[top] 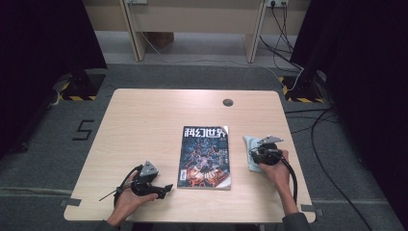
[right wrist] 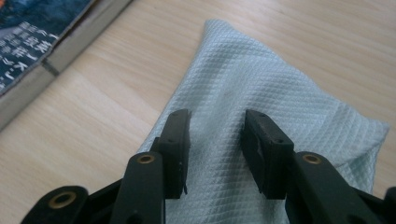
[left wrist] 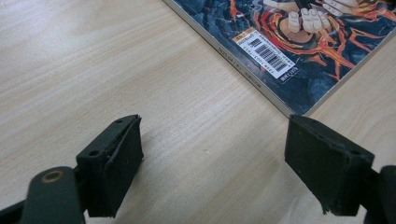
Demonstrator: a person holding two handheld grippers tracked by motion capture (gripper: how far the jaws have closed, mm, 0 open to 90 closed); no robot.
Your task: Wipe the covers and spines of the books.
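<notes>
Partly hidden cloth (right wrist: 261, 93) under right gripper (right wrist: 215, 135), fingers narrow, gap unclosed; left gripper (left wrist: 212, 154) fingers wide.

Light wooden table (top: 144, 120), rectangular with rounded corners, seen from above. Lay flat near the middle, toward the near edge: a magazine (top: 205, 157) with a dark cover. Rested just beside it, toward the right edge: a pale blue-green cloth (right wrist: 261, 93), crumpled. Sat near the far edge: a small round dark grommet (top: 227, 102).
</notes>
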